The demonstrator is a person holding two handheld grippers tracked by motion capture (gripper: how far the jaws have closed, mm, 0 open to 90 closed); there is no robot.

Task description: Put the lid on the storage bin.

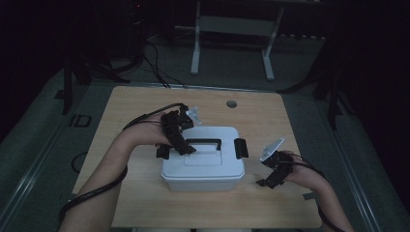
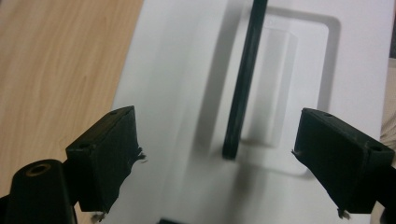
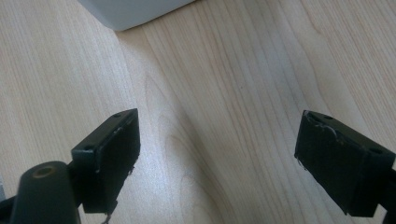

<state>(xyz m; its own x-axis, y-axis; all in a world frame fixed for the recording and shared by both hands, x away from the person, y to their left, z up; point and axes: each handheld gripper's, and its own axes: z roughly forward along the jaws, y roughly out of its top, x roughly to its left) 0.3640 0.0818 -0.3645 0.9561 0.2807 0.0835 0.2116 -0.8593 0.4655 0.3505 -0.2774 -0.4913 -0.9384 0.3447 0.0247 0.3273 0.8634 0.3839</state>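
A white plastic box [image 1: 203, 166] with a lid stands in the middle of the wooden table [image 1: 145, 203]. A black handle [image 1: 204, 141] lies on the lid, and a black latch [image 1: 240, 147] sits at each end. My left gripper [image 1: 186, 150] hovers over the left part of the lid, open; in the left gripper view its jaws [image 2: 215, 154] stand wide apart with the handle [image 2: 243, 84] ahead between them, untouched. My right gripper [image 1: 266, 182] is low over the table to the right of the box, open [image 3: 217, 154], with bare wood between its jaws and a box corner [image 3: 130, 11] ahead.
A round cable hole [image 1: 231, 104] sits near the table's far edge. Beyond the table, a white desk frame [image 1: 232, 38] and dark cables [image 1: 154, 67] are on the floor. Bare wood lies in front of the box and on both sides.
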